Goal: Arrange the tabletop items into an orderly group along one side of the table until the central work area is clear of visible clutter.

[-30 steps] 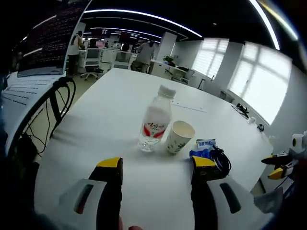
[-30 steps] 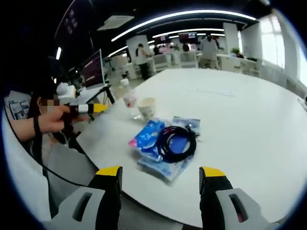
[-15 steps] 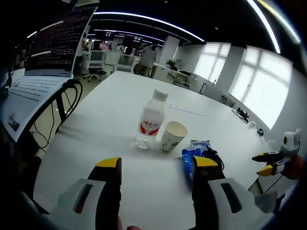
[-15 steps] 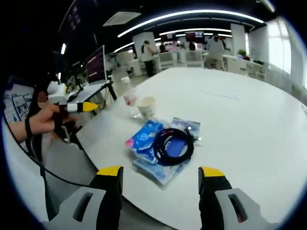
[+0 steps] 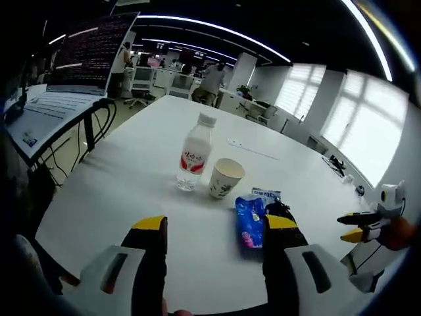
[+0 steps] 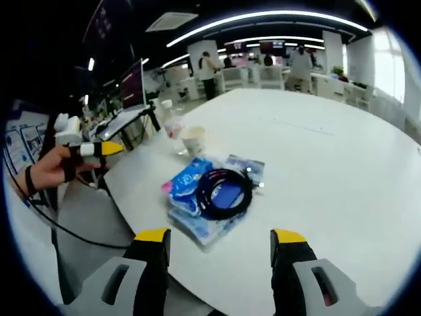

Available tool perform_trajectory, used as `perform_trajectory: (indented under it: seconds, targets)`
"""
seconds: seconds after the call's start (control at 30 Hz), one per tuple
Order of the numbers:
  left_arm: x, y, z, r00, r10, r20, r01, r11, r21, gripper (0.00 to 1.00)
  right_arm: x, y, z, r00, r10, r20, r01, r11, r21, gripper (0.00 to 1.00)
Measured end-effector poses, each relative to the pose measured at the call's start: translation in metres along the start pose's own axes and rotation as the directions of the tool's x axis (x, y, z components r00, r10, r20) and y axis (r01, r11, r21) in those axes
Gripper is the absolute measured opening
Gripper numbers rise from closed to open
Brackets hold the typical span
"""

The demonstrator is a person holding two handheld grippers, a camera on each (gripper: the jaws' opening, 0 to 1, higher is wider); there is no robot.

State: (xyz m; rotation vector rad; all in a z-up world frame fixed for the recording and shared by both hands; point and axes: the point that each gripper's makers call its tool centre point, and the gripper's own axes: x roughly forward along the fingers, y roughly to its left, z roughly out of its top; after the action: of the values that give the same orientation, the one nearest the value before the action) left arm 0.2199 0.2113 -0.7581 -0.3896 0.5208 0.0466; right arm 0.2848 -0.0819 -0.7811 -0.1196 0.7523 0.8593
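A clear water bottle (image 5: 195,153) with a red label and white cap stands upright on the white table (image 5: 145,178). A paper cup (image 5: 225,178) stands right beside it. Blue snack packets (image 5: 249,220) lie by the cup, with a coiled black cable (image 6: 223,191) on top of the packets (image 6: 185,186). In the right gripper view the bottle (image 6: 173,126) and cup (image 6: 193,139) stand beyond the packets. My left gripper (image 5: 214,225) is open above the near table edge. Off the table's edge, my right gripper (image 6: 219,236) is open with the packets ahead; it also appears at the left gripper view's right border (image 5: 358,226).
A laptop (image 5: 56,99) on a stand sits to the left of the table. A thin white strip (image 5: 253,148) lies farther out on the tabletop. Desks, chairs and people fill the office behind. A hand holds the left gripper (image 6: 89,150).
Both cameras have drawn back from the table. In the left gripper view the bottle and cup sit farther away and the blue packets have come fully into sight. Both grippers stay open.
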Motion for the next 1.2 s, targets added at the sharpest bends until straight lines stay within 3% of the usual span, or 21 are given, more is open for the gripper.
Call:
perform_trajectory:
  seconds: [0.33,0.7,0.9,0.97,1.2]
  targets:
    - [-0.009,-0.022,-0.017,0.999,0.049,0.007,-0.049,0.998,-0.048,0.55,0.000,-0.022,-0.024,0.998,0.037,-0.041,-0.037,0.999,-0.013,0.58]
    - [-0.005,-0.053,-0.054,0.998,0.052,-0.038,-0.055,0.994,-0.095,0.53,-0.008,-0.040,-0.036,0.998,0.047,-0.045,-0.047,0.999,0.008,0.52]
    - [0.006,-0.073,-0.070,0.997,0.011,-0.081,-0.020,0.994,-0.105,0.48,-0.014,-0.050,-0.039,0.999,0.036,-0.018,-0.035,0.998,0.059,0.48]
    - [0.009,-0.088,-0.071,0.995,0.002,-0.099,-0.012,0.995,-0.102,0.47,-0.015,-0.053,-0.043,0.999,0.030,-0.014,-0.029,0.997,0.068,0.45]
    - [0.020,-0.111,-0.074,0.987,-0.055,-0.149,0.048,0.998,-0.050,0.47,-0.014,-0.058,-0.054,1.000,-0.004,0.014,0.002,0.988,0.155,0.43]
